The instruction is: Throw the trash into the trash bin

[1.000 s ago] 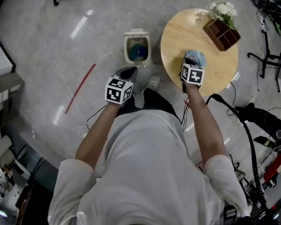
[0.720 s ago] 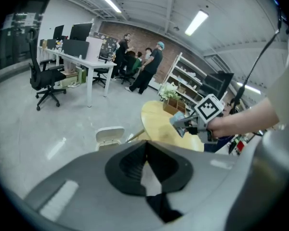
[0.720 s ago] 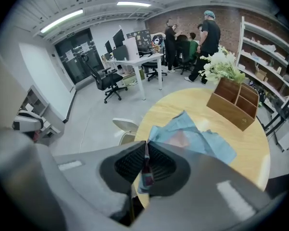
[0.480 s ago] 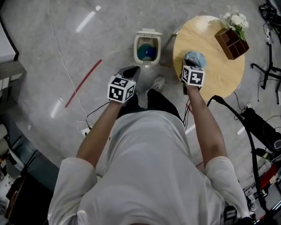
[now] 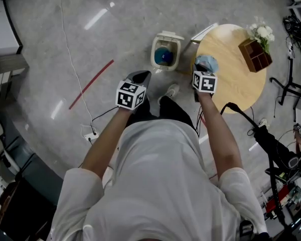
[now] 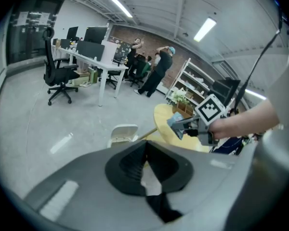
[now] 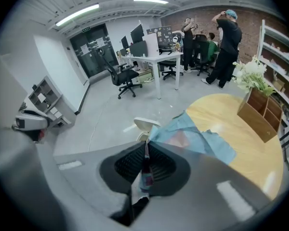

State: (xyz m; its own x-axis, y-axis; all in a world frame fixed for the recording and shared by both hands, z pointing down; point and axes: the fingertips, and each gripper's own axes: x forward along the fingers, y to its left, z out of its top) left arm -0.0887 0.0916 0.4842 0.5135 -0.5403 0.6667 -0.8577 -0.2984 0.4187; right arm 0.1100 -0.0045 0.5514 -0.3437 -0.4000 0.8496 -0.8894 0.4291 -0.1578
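Observation:
A white trash bin [image 5: 165, 57] with its lid up and a blue liner stands on the grey floor, left of the round wooden table [image 5: 236, 84]. My right gripper [image 5: 204, 68] is shut on a crumpled blue wrapper [image 5: 206, 62] and hangs over the table's left edge, just right of the bin. In the right gripper view the wrapper [image 7: 195, 139] fans out past the jaws, hiding much of the bin [image 7: 142, 125]. My left gripper [image 5: 142, 75] is shut on nothing, above the floor in front of the bin. The left gripper view shows the bin [image 6: 122, 134] and the right gripper [image 6: 183, 127].
A wooden box [image 5: 256, 54] with white flowers stands at the table's far side. A red tape line [image 5: 90, 84], a cable and a power strip [image 5: 89, 133] lie on the floor at left. My shoe [image 5: 171, 90] is near the bin. Stands and cables crowd the right.
Both grippers have moved across the floor towards the bin. The right gripper, still holding the wrapper, has gone from over the table's middle to its left edge.

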